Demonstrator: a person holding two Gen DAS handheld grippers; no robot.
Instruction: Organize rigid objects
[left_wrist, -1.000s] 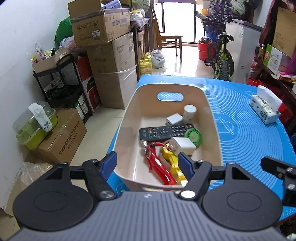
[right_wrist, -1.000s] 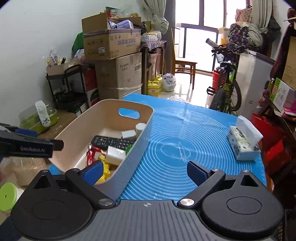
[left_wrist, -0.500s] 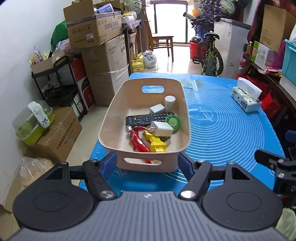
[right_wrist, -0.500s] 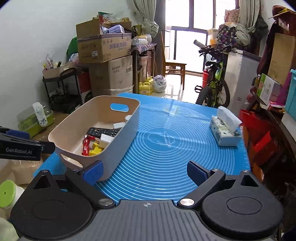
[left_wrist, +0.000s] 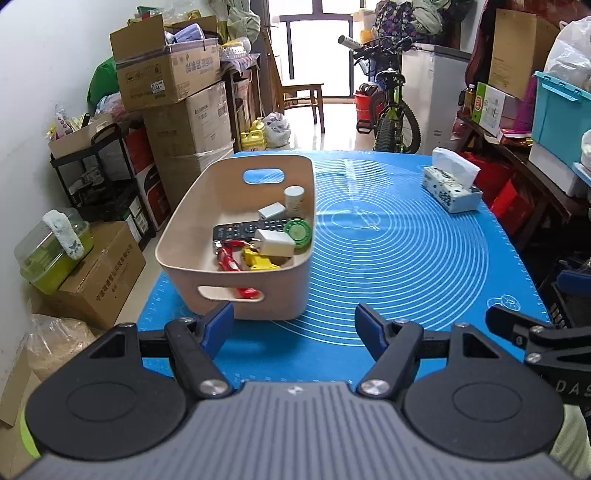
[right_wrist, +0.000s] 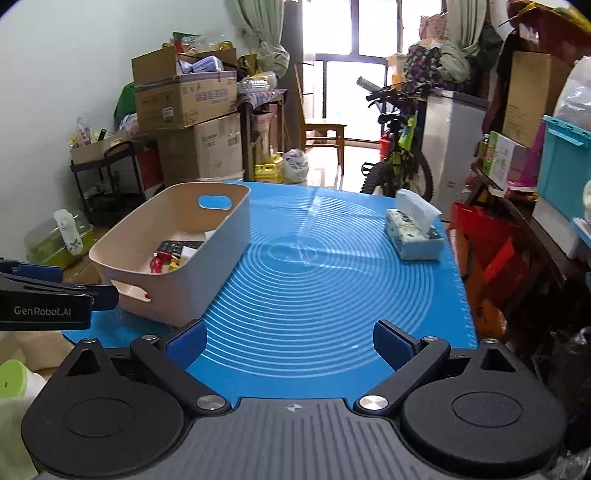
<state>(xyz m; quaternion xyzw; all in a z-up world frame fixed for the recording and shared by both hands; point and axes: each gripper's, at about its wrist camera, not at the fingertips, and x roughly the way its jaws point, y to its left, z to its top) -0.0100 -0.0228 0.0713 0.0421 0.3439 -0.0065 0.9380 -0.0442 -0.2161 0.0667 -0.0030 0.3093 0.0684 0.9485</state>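
The basket (left_wrist: 236, 258) is seen just beyond the left gripper (left_wrist: 293, 321), lengthwise ahead; both grippers' fingers (right_wrist: 184, 341) are held apart, empty.

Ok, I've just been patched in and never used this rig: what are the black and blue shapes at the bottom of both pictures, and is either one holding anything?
They are two hand-held claws, one in each of a person's hands, each with a camera looking forward along its blue-padded fingers. One picture comes from the left claw, the other from the right claw. Both stand open with nothing between the pads. On the blue mat sits a beige basket holding a black remote, a white charger, a green round lid, a small white bottle and red and yellow pieces. A tissue box stands apart on the mat's far right. The black arm at each picture's edge is the other claw.
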